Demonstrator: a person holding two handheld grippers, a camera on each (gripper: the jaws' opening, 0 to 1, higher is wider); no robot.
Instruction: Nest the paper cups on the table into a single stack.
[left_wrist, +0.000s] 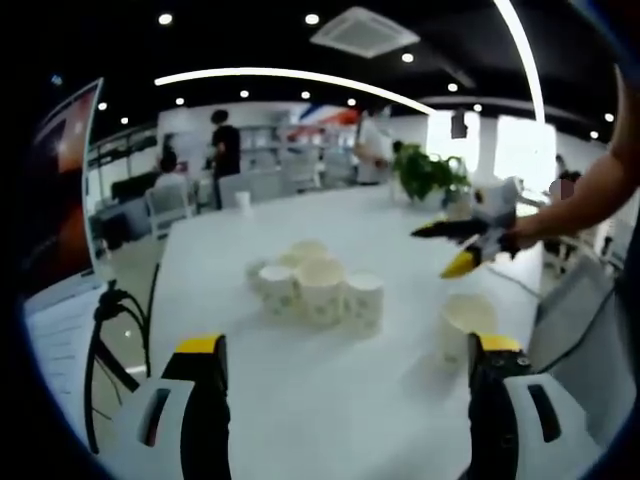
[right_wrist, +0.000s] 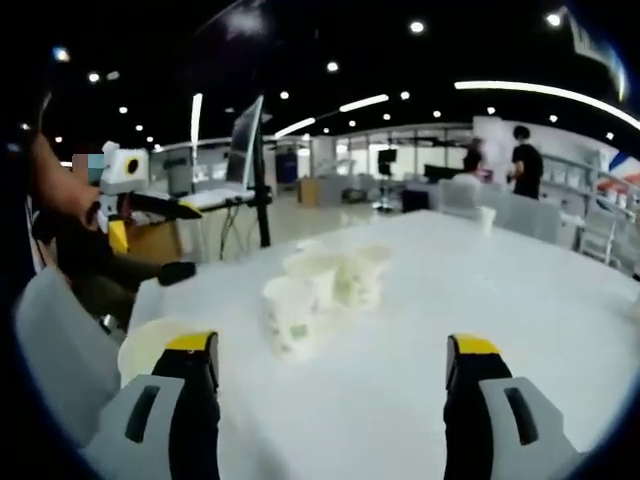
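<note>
My left tongs (left_wrist: 345, 365) hover above the near edge of the white tabletop (left_wrist: 300, 400), jaws spread wide with nothing between them. My right tongs (right_wrist: 330, 360) hover above their own side of the same tabletop, jaws also wide and empty.

In the left gripper view, a cluster of paper cups (left_wrist: 315, 285) stands toward the middle of the tabletop, mouths up, cups touching or just beside one another; I cannot tell the exact count. A single paper cup (left_wrist: 467, 322) stands apart from the cluster, nearer the tabletop's right edge and just beyond my left tongs' right jaw. In the right gripper view that single cup sits by the near left corner, partly behind the left jaw.

The right tongs also show in the left gripper view at the right, held in a hand (left_wrist: 530, 232) above the tabletop, well clear of the cups. The left tongs show in the right gripper view at the left edge, also held aloft.

Another small cup (left_wrist: 242, 199) stands near the far edge. A potted plant (left_wrist: 428, 175) sits toward the far right corner. A monitor on a stand (right_wrist: 250, 150) rises off the tabletop's far left side. People (right_wrist: 520, 160) stand in the background.
</note>
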